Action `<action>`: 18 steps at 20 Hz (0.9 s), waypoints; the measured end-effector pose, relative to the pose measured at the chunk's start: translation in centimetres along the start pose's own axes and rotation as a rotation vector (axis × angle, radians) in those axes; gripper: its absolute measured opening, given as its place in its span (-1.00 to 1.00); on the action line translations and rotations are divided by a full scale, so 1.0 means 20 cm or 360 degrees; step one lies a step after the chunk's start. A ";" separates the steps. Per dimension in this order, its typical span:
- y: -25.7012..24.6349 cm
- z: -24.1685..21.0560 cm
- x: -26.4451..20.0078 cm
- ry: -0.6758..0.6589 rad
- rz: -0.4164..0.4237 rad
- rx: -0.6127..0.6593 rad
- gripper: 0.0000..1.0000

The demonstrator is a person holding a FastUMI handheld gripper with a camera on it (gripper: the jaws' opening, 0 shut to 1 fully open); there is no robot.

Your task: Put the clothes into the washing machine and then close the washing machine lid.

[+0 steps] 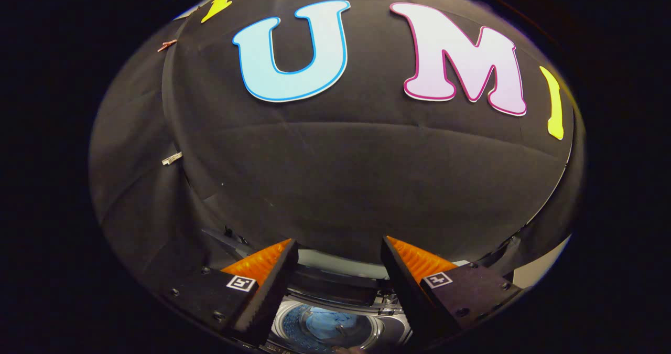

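The hand-held gripper (339,249) is held open and empty above the open top-loading white washing machine (390,326), where crumpled blue clothes (330,324) are seen inside the drum.

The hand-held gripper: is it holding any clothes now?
No; the hand-held gripper is open with nothing between its fingers, and blue clothes lie in the drum below.

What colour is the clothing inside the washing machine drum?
Blue clothing, seen in the gripper view between the open hand-held gripper fingers.
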State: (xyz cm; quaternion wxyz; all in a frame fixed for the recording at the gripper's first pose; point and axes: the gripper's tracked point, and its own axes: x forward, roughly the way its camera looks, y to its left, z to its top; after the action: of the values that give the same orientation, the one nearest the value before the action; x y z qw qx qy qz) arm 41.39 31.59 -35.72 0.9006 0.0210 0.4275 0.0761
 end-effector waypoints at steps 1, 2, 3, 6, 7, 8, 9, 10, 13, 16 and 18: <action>0.00 0.00 0.01 0.0003 0.0005 0.0019 0.99; 0.00 0.00 0.02 0.0009 0.0008 0.0040 0.99; 0.00 -0.01 0.01 0.0022 0.0013 0.0062 1.00; 0.01 -0.05 -0.01 0.0065 0.0032 0.0116 1.00; 0.00 -0.07 -0.02 0.0073 0.0038 0.0129 1.00; 0.02 -0.07 -0.04 0.0076 0.0040 0.0130 1.00; 0.02 -0.09 -0.06 0.0076 0.0039 0.0119 1.00; 0.03 -0.10 -0.08 0.0071 0.0038 0.0104 1.00; 0.05 -0.14 -0.14 0.0064 0.0045 0.0087 1.00; 0.07 -0.20 -0.22 0.0088 0.0059 0.0106 1.00; 0.09 -0.25 -0.27 0.0110 0.0069 0.0091 1.00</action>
State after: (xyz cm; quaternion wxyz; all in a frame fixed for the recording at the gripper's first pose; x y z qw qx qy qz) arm 33.95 32.37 -34.61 0.8825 0.0535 0.4597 0.0840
